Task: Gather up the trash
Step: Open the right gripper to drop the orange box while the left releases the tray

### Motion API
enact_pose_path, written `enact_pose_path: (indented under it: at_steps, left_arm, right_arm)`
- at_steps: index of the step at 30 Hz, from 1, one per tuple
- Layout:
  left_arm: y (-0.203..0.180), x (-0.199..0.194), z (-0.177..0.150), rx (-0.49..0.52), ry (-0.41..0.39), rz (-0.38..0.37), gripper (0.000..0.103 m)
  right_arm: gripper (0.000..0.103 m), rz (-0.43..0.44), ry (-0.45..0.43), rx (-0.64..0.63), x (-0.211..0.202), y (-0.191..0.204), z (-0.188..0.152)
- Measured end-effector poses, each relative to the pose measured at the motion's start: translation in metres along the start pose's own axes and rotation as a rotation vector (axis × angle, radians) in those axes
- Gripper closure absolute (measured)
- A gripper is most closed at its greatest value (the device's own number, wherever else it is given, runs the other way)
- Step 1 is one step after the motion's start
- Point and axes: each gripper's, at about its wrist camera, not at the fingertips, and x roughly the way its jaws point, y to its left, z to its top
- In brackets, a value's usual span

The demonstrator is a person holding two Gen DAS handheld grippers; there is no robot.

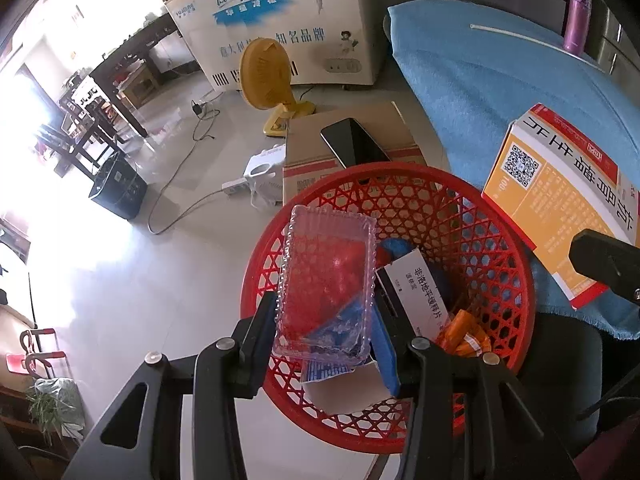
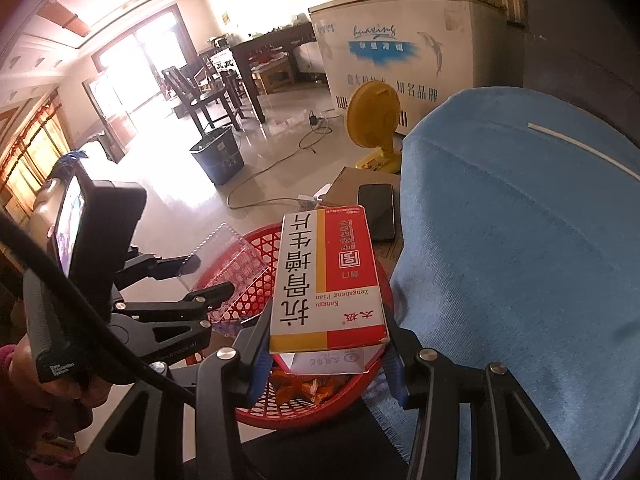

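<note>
My left gripper is shut on a clear plastic tray and holds it over the red mesh basket. In the basket lie a white medicine box, orange wrappers and blue scraps. My right gripper is shut on a red, white and yellow medicine box, held above the basket's right side. That box also shows at the right of the left wrist view. The left gripper with the clear tray shows in the right wrist view.
A blue cloth covers the surface to the right, with a white straw and a purple bottle at its far side. A cardboard box with a black phone sits behind the basket. A yellow fan, cables and a dark bin stand on the floor.
</note>
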Motion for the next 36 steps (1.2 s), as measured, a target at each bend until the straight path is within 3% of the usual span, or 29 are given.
enact_pose_path:
  at_steps: [22, 36]
  left_arm:
    - [0.001, 0.018, -0.004, -0.008, 0.063, 0.012, 0.055]
    - [0.001, 0.019, -0.004, -0.01, 0.068, 0.014, 0.054]
  right_arm:
    - [0.052, 0.017, 0.034, -0.006, 0.022, -0.008, 0.008]
    - [0.051, 0.054, 0.004, -0.052, 0.017, 0.0, 0.006]
